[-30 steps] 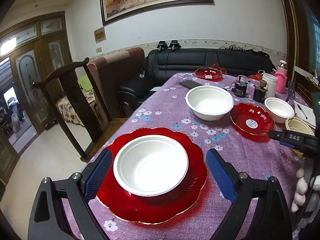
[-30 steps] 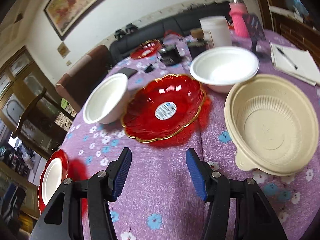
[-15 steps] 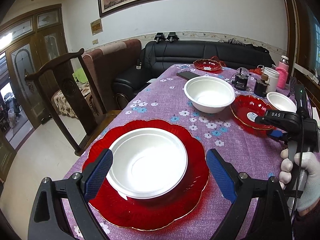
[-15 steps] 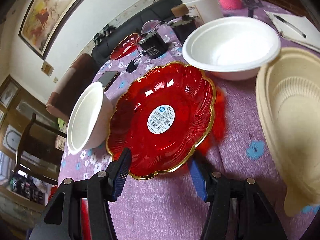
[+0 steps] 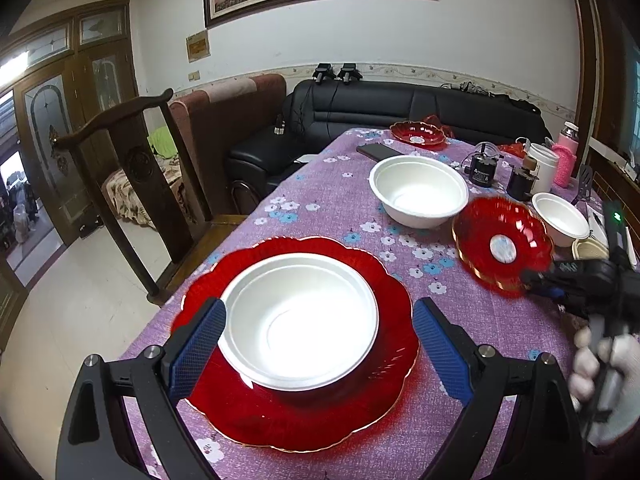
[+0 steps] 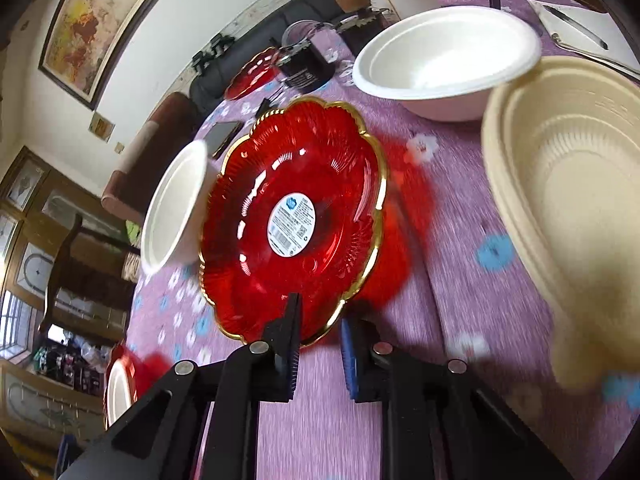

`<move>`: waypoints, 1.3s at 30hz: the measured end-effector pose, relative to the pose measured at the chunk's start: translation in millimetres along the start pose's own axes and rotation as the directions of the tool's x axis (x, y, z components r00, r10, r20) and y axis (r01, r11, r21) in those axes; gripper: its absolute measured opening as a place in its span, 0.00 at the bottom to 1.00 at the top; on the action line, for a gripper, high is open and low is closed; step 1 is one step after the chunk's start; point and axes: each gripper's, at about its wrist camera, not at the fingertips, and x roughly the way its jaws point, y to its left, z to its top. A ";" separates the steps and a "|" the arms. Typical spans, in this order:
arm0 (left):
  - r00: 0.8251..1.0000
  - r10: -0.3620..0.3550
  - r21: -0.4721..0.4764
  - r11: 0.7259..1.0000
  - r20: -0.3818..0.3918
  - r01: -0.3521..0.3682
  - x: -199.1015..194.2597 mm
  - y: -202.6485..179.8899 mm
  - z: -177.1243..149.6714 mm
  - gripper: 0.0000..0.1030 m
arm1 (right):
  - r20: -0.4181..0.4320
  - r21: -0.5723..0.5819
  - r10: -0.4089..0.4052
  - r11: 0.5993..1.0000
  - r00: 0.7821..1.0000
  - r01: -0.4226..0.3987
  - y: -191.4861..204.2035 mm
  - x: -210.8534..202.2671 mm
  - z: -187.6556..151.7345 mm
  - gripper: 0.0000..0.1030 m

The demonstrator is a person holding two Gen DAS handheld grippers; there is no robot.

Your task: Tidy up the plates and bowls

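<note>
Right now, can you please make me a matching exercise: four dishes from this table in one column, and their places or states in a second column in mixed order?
Things:
1. large red plate
2. red plate with a label
3. beige ribbed bowl
4. far red dish

Places or states:
A. at the far end of the table, near the sofa
B. near edge between the right gripper's fingers
C. carries a white bowl
D. right of the labelled plate, empty

Pairs: 1-C, 2-B, 3-D, 4-A
</note>
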 end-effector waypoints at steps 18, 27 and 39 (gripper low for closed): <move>0.950 -0.276 0.065 0.955 -0.146 0.288 58.5 -104.3 19.3 0.91 | 0.031 -0.156 -0.036 0.987 0.999 0.041 -20.4 -45.0 -39.2 0.32; 0.934 -0.278 0.058 0.953 -0.226 0.298 108.8 -134.7 22.8 0.90 | 0.064 -0.200 -0.037 0.979 0.997 0.049 -23.1 -43.0 -37.4 0.32; 0.887 -0.307 0.073 0.933 -0.345 0.352 156.6 -163.2 19.2 0.33 | 0.085 -0.196 -0.041 0.979 0.996 0.057 -23.1 -43.1 -38.9 0.32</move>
